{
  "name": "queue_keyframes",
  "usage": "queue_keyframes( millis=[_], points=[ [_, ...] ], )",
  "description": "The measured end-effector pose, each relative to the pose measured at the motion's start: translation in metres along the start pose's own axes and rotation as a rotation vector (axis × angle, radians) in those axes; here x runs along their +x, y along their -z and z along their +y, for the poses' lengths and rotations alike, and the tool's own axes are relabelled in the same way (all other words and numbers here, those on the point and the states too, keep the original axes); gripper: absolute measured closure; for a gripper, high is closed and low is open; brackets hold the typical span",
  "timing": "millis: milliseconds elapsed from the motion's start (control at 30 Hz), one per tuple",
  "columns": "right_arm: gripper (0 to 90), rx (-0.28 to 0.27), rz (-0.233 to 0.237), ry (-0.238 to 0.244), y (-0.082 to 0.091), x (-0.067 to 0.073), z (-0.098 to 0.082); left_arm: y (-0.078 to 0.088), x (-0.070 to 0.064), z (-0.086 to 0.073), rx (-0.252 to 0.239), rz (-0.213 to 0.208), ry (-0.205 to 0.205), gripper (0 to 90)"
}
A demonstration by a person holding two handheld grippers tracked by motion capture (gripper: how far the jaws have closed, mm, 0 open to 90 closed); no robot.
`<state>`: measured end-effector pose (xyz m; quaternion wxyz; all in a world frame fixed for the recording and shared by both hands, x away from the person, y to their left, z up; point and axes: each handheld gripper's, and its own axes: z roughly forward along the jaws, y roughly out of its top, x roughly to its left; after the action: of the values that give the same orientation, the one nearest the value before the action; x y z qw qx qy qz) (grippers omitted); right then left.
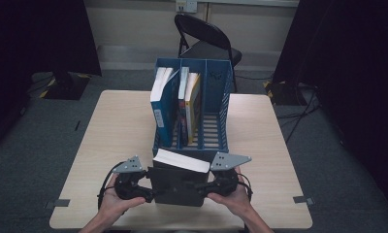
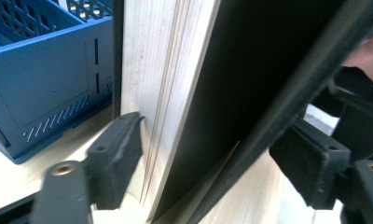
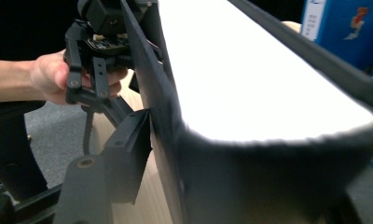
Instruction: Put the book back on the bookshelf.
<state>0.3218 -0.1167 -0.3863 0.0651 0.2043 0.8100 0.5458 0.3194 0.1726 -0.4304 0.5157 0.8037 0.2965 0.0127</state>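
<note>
A black-covered book (image 1: 177, 182) with white pages stands on its edge near the table's front, leaning a little. My left gripper (image 1: 152, 194) is at its left end and my right gripper (image 1: 202, 190) at its right end, each held in a hand. In the left gripper view the book (image 2: 184, 93) runs between open jaws: one pad (image 2: 121, 149) lies by the page edge, and the other pad (image 2: 310, 163) stands off from the cover. In the right gripper view one pad (image 3: 128, 154) sits beside the black cover (image 3: 161, 107). The book hides the other jaw.
A blue three-slot file rack (image 1: 216, 87) stands just behind the book. A blue book (image 1: 163, 104) leans in its left slot and thinner books (image 1: 191, 104) stand in the middle one. The right slot is bare. A folding chair (image 1: 206, 41) stands beyond the table (image 1: 119, 131).
</note>
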Motion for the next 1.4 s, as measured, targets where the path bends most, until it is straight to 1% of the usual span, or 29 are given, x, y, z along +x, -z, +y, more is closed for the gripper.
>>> queue_keyframes(
  millis=[67,100,133,167,200,233,267,300,333,433,467,567,633,700,733,767,833,867,967,1000,1033,1067,1100,1133,1200,1233,1333,1367,1400],
  points=[
    [34.5,-0.002,0.019,-0.008,-0.003,0.000,0.000,0.000,-0.001,0.000,0.006,0.006,-0.011,22.0],
    [34.9,-0.002,0.026,-0.008,-0.006,0.000,0.000,0.001,0.000,0.000,0.007,0.010,-0.015,22.7],
    [38.7,-0.001,0.034,-0.007,-0.008,0.001,0.000,0.002,0.000,-0.001,0.002,0.016,-0.012,23.6],
    [43.1,0.004,0.050,-0.001,-0.009,0.002,0.000,0.003,0.000,-0.001,-0.005,0.026,-0.021,24.4],
    [46.9,-0.002,0.042,0.015,-0.010,0.005,0.000,0.005,0.001,-0.002,-0.013,0.049,-0.022,26.2],
    [47.9,-0.004,0.018,0.035,-0.012,0.009,0.000,0.006,0.002,-0.002,-0.013,0.060,-0.015,24.5],
    [48.3,-0.001,0.004,0.050,-0.013,0.013,0.000,0.007,0.003,-0.002,-0.009,0.055,-0.006,20.0],
    [48.5,0.005,0.001,0.060,-0.014,0.015,0.000,0.009,0.005,-0.003,-0.014,0.049,0.002,19.5],
    [48.8,0.006,-0.002,0.064,-0.014,0.016,0.000,0.010,0.006,-0.004,-0.019,0.062,0.000,19.8],
    [49.1,0.011,-0.014,0.049,-0.014,0.016,0.001,0.014,0.008,-0.004,-0.018,0.079,0.011,18.5],
    [49.2,0.015,-0.015,0.046,-0.014,0.015,0.001,0.014,0.009,-0.005,-0.018,0.085,0.013,15.4],
    [51.4,0.021,-0.023,0.046,-0.012,0.014,0.002,0.016,0.010,-0.005,-0.023,0.098,0.026,15.5],
    [51.9,0.019,-0.045,0.043,-0.009,0.013,0.001,0.017,0.012,-0.005,-0.030,0.128,0.033,15.6],
    [52.1,0.017,-0.054,0.034,-0.008,0.011,0.001,0.018,0.014,-0.005,-0.027,0.146,0.047,15.7],
    [52.1,0.018,-0.055,0.031,-0.007,0.010,0.001,0.019,0.014,-0.005,-0.031,0.162,0.043,15.7],
    [52.1,0.019,-0.056,0.028,-0.006,0.010,0.001,0.020,0.015,-0.004,-0.015,0.170,0.042,15.7],
    [52.2,0.020,-0.060,0.027,-0.003,0.009,0.000,0.022,0.015,-0.006,0.011,0.222,0.044,15.7],
    [52.2,0.022,-0.062,0.023,-0.001,0.009,-0.001,0.022,0.015,-0.008,0.019,0.241,0.043,15.8],
    [52.3,0.022,-0.073,0.014,0.005,0.007,-0.003,0.023,0.018,-0.016,0.032,0.259,0.053,15.6],
    [52.3,0.022,-0.083,0.008,0.009,0.006,-0.005,0.023,0.019,-0.017,0.038,0.266,0.049,15.6],
    [52.3,0.021,-0.090,0.004,0.011,0.005,-0.005,0.023,0.021,-0.018,0.055,0.272,0.055,15.6],
    [52.3,0.020,-0.099,-0.003,0.015,0.004,-0.007,0.023,0.022,-0.019,0.057,0.268,0.064,15.6],
    [52.3,0.019,-0.104,-0.005,0.017,0.003,-0.008,0.023,0.023,-0.019,0.056,0.286,0.076,15.6],
    [52.4,0.018,-0.113,-0.014,0.020,0.002,-0.009,0.023,0.025,-0.020,0.067,0.312,0.073,15.6],
    [52.4,0.018,-0.124,-0.021,0.025,0.000,-0.011,0.024,0.031,-0.022,0.088,0.330,0.066,15.6],
    [52.4,0.017,-0.130,-0.024,0.027,0.000,-0.011,0.024,0.034,-0.024,0.092,0.356,0.066,15.6],
    [52.5,0.015,-0.150,-0.022,0.032,0.001,-0.014,0.028,0.044,-0.029,0.092,0.376,0.093,15.7],
    [52.5,0.016,-0.155,-0.021,0.033,0.002,-0.014,0.029,0.047,-0.030,0.091,0.399,0.098,15.6],
    [52.5,0.016,-0.162,-0.022,0.035,0.002,-0.015,0.031,0.049,-0.031,0.083,0.412,0.100,15.7]
  ],
)
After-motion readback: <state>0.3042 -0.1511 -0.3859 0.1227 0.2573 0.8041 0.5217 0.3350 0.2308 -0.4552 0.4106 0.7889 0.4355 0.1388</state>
